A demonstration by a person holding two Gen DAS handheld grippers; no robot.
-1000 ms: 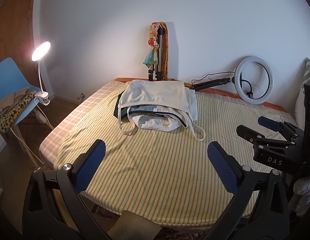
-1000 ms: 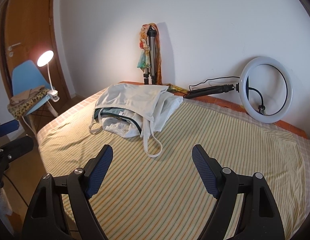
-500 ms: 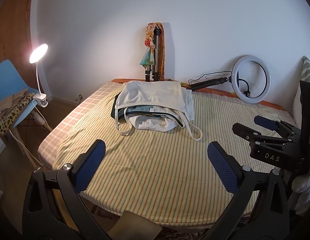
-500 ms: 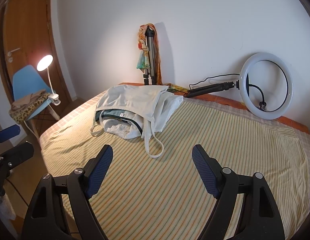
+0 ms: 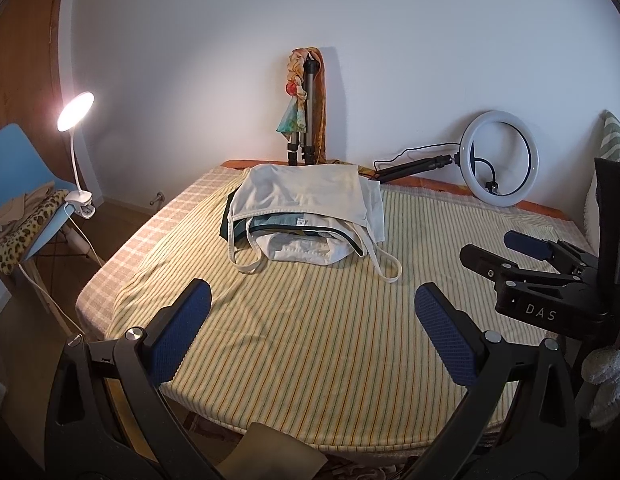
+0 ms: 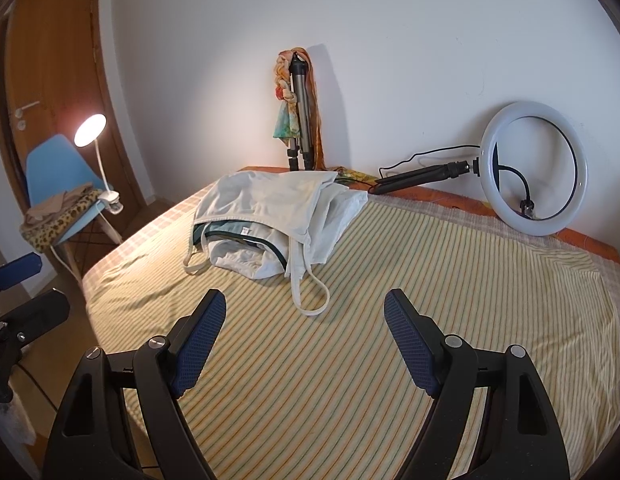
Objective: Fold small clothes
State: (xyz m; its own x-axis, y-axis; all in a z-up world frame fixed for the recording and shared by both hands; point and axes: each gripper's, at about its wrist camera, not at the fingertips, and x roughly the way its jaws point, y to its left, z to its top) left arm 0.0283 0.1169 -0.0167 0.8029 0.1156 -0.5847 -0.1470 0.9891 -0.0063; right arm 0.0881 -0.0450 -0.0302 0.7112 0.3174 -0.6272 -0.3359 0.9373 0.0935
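On a bed covered by one yellow striped sheet (image 5: 301, 344), a single small pile of clothes (image 5: 305, 216) lies toward the far side, near the wall. Its top piece is one cream camisole (image 6: 269, 200) with two thin strap loops trailing toward the near edge; under it sit a white garment and a dark green one, though the exact number of pieces in the pile cannot be told.

Two grippers hover over the near part of the sheet, well apart from the pile. The left gripper (image 5: 312, 328) has its two blue-padded fingers spread wide with nothing between them. The right gripper (image 6: 305, 340) is likewise spread wide and empty.

Against the far wall stand one folded tripod (image 5: 305, 120) draped with a colourful scarf, and one ring light (image 6: 534, 168) leaning at the far right. At the far left, one lit clip lamp (image 5: 75, 106) is fastened to one blue chair (image 6: 57, 168).
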